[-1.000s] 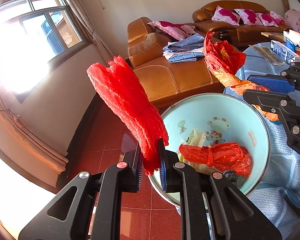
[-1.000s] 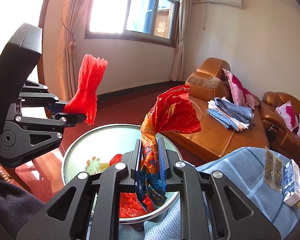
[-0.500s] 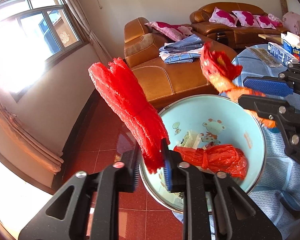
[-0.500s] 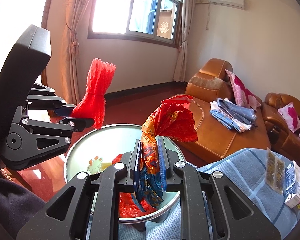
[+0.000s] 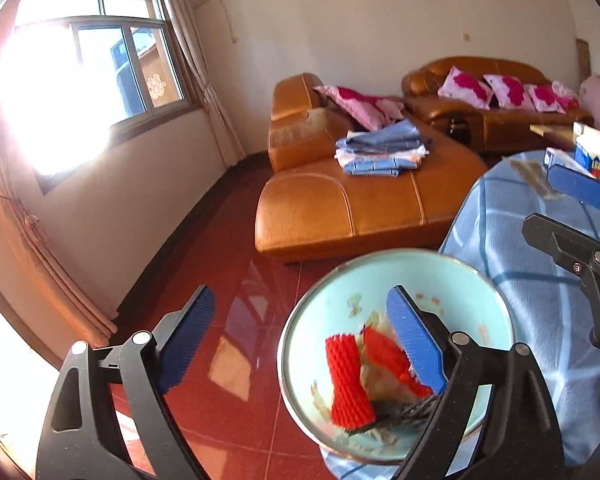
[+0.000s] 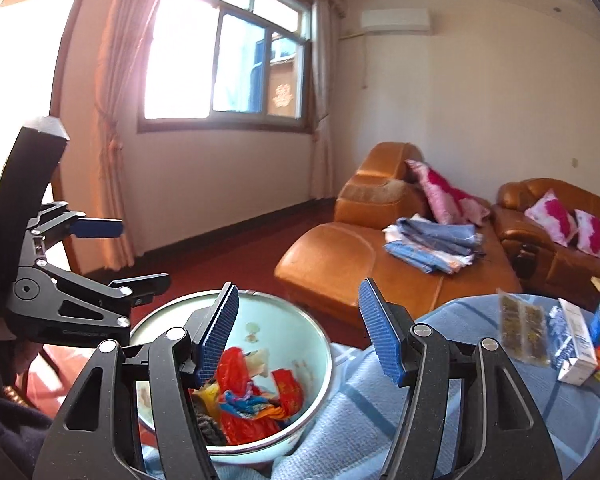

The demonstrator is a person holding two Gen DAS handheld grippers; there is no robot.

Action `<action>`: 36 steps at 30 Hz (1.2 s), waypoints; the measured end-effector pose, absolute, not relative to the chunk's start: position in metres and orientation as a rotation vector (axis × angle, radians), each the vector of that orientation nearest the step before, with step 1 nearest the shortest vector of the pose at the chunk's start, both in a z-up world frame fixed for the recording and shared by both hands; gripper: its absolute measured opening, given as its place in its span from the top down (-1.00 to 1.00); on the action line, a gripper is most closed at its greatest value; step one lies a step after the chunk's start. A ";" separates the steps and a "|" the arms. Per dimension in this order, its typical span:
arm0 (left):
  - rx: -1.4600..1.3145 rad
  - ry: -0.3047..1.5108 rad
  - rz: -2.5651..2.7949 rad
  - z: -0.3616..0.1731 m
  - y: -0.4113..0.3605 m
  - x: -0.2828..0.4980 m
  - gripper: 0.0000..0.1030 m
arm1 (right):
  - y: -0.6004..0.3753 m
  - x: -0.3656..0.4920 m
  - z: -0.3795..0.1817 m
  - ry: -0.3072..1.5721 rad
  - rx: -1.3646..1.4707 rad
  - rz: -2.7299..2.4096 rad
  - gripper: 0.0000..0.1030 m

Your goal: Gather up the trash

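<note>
1. Left claw (image 5: 300, 344): jaws opening, already spread wide, nothing between them. It sits over the pale blue enamel basin with the steel rim (image 5: 496, 320), so whatever it lets go lands inside.
2. Red foam fruit net (image 5: 350, 380) lies in the basin, free of both pads. I read that drop as done.
3. Right claw (image 6: 300, 336): jaws opening too, about mid-spread, empty. It hangs above the basin's near rim for the same reason.
4. Crumpled red-orange printed plastic wrapper (image 6: 256, 400) sits in the basin on top of other red bag scraps.
5. The basin overhangs the counter's edge, resting on the blue checked cloth (image 6: 480, 420).
6. Cartons and a clear snack packet (image 6: 522, 326) remain toward the counter's far right edge. Can't tell which are trash; I'd judge those the next targets.
</note>
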State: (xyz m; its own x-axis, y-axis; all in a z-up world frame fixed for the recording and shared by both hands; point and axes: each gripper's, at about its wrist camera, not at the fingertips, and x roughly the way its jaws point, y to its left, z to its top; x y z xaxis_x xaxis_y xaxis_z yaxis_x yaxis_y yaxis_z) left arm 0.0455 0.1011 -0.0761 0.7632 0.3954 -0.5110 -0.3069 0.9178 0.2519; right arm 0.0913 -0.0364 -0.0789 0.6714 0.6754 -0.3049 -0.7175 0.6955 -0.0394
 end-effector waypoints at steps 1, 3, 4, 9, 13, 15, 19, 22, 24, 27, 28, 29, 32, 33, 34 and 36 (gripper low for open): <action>0.147 0.575 0.382 -0.075 0.100 0.046 -0.68 | -0.039 0.091 -0.079 0.273 -0.152 0.769 -0.20; 0.117 0.548 0.376 -0.073 0.100 0.046 -0.69 | -0.042 0.092 -0.078 0.270 -0.142 0.753 -0.20; 0.108 0.539 0.372 -0.073 0.100 0.046 -0.69 | -0.043 0.092 -0.078 0.267 -0.139 0.741 -0.20; 0.085 0.513 0.363 -0.071 0.099 0.048 -0.74 | -0.045 0.092 -0.079 0.264 -0.133 0.719 -0.20; 0.077 0.510 0.363 -0.072 0.098 0.049 -0.74 | -0.045 0.092 -0.080 0.265 -0.130 0.715 -0.20; 0.072 0.507 0.364 -0.072 0.098 0.048 -0.74 | -0.044 0.092 -0.080 0.268 -0.130 0.711 -0.21; 0.070 0.504 0.363 -0.072 0.099 0.047 -0.75 | -0.045 0.093 -0.081 0.272 -0.123 0.706 -0.21; 0.069 0.504 0.361 -0.072 0.100 0.046 -0.75 | -0.045 0.094 -0.082 0.274 -0.121 0.702 -0.21; 0.068 0.501 0.361 -0.071 0.101 0.044 -0.76 | -0.045 0.094 -0.082 0.274 -0.120 0.699 -0.21; 0.063 0.498 0.360 -0.071 0.101 0.044 -0.76 | -0.046 0.095 -0.082 0.275 -0.117 0.695 -0.21; 0.062 0.498 0.360 -0.071 0.102 0.044 -0.76 | -0.046 0.095 -0.082 0.275 -0.116 0.693 -0.21; 0.061 0.499 0.359 -0.071 0.102 0.044 -0.76 | -0.046 0.095 -0.082 0.276 -0.115 0.692 -0.21; 0.059 0.497 0.360 -0.071 0.103 0.044 -0.77 | -0.046 0.095 -0.083 0.278 -0.115 0.692 -0.21; 0.057 0.496 0.360 -0.071 0.103 0.044 -0.77 | -0.046 0.096 -0.083 0.279 -0.115 0.692 -0.21; 0.057 0.496 0.360 -0.072 0.103 0.044 -0.77 | -0.046 0.096 -0.083 0.280 -0.115 0.692 -0.21; 0.058 0.498 0.360 -0.072 0.103 0.044 -0.78 | -0.046 0.097 -0.084 0.281 -0.112 0.692 -0.21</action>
State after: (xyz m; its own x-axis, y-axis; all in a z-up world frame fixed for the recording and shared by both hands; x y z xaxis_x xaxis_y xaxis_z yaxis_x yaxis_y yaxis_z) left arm 0.0439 0.1027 -0.0725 0.8172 0.3518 -0.4565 -0.3240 0.9355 0.1408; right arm 0.0966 -0.0460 -0.0838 0.7344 0.6127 -0.2920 -0.6428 0.7659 -0.0095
